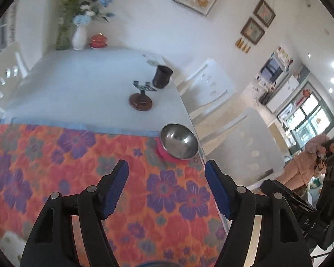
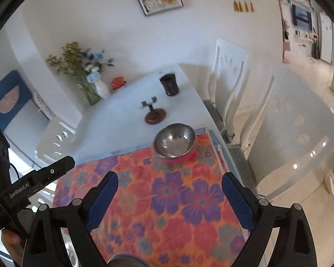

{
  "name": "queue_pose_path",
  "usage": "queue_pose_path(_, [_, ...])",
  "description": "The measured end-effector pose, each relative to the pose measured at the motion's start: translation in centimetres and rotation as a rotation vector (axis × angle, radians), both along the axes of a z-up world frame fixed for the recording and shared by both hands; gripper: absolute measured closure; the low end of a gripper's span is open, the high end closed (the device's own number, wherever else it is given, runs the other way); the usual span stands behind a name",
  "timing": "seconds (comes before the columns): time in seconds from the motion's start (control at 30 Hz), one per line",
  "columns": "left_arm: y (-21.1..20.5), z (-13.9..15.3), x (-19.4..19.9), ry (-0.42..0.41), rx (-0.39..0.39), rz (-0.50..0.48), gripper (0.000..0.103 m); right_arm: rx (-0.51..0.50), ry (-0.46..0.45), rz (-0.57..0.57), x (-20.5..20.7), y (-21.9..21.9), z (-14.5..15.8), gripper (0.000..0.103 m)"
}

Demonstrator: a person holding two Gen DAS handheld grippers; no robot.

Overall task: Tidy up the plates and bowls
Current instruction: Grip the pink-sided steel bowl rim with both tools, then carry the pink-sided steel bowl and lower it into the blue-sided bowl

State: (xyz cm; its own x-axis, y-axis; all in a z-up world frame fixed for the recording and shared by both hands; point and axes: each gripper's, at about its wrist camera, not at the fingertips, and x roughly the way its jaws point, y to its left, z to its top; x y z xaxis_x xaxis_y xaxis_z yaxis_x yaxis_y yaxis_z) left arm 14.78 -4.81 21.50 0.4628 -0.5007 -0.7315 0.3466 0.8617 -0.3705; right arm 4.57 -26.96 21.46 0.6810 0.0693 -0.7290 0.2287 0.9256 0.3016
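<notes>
One steel bowl [image 1: 179, 141] with a pink outside, sitting at the far right corner of the flowered mat [image 1: 78, 166], close to the table [image 1: 78, 84] edge. Left gripper [image 1: 167, 166] and right gripper [image 2: 170, 183]: both spread wide, holding nothing, above bare mat. Beyond the mat: one dark cup [image 1: 162, 76], one small stand [image 1: 141, 99], one white vase [image 1: 79, 36].

white walls [image 1: 144, 22], white chairs [image 1: 209, 84]

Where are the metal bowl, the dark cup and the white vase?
metal bowl [image 1: 179, 141], left wrist view, on its shiny inside.
dark cup [image 2: 169, 84], right wrist view, on its outer side wall.
white vase [image 1: 79, 37], left wrist view, on its body.
</notes>
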Motion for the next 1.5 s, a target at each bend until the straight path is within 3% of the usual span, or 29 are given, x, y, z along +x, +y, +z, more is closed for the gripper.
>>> queue_pose_path(0.27, [-5.8, -7.7, 7.5, 0.14, 0.03, -0.061, 0.041, 0.056, 0.113, 0.001, 9.1, -4.4, -6.6, 0.01])
queue_pose_path(0.47, [-8.5, -13.1, 11.8, 0.241, 0.056, -0.085, 0.052, 0.118, 0.182, 0.006, 14.2, -6.7, -11.3, 0.01])
queue_pose_path(0.6, [-9.6, -15.8, 13.3, 0.277, 0.065, -0.12, 0.062, 0.12, 0.213, 0.023, 16.6, -6.8, -13.8, 0.01])
queue_pose_path(0.7, [-10.5, -17.0, 13.6, 0.266, 0.109, -0.143, 0.063, 0.114, 0.244, 0.05, 17.9, -6.4, -15.8, 0.011])
queue_pose_path(0.8, [-10.9, -18.3, 13.9, 0.287, 0.096, -0.156, 0.068, 0.117, 0.272, 0.058, 18.9, -6.1, -17.5, 0.024])
queue_pose_path(0.83, [-11.0, -18.8, 14.0, 0.3, 0.086, -0.156, 0.073, 0.119, 0.28, 0.06, 19.2, -6.1, -17.9, 0.035])
queue_pose_path(0.93, [-11.4, -19.5, 14.2, 0.304, 0.078, -0.162, 0.088, 0.114, 0.319, 0.058, 19.9, -5.9, -19.3, 0.059])
queue_pose_path(1.03, [-11.7, -19.3, 14.2, 0.289, 0.083, -0.162, 0.09, 0.105, 0.307, 0.064, 20.0, -5.8, -19.4, 0.073])
queue_pose_path(1.3, [-11.3, -17.9, 12.9, 0.287, 0.09, -0.157, 0.09, 0.102, 0.34, 0.059, 19.4, -5.0, -18.7, 0.075])
queue_pose_path(1.5, [-9.5, -14.1, 9.4, 0.249, 0.084, -0.147, 0.09, 0.124, 0.34, 0.082, 16.2, -3.7, -15.4, 0.073])
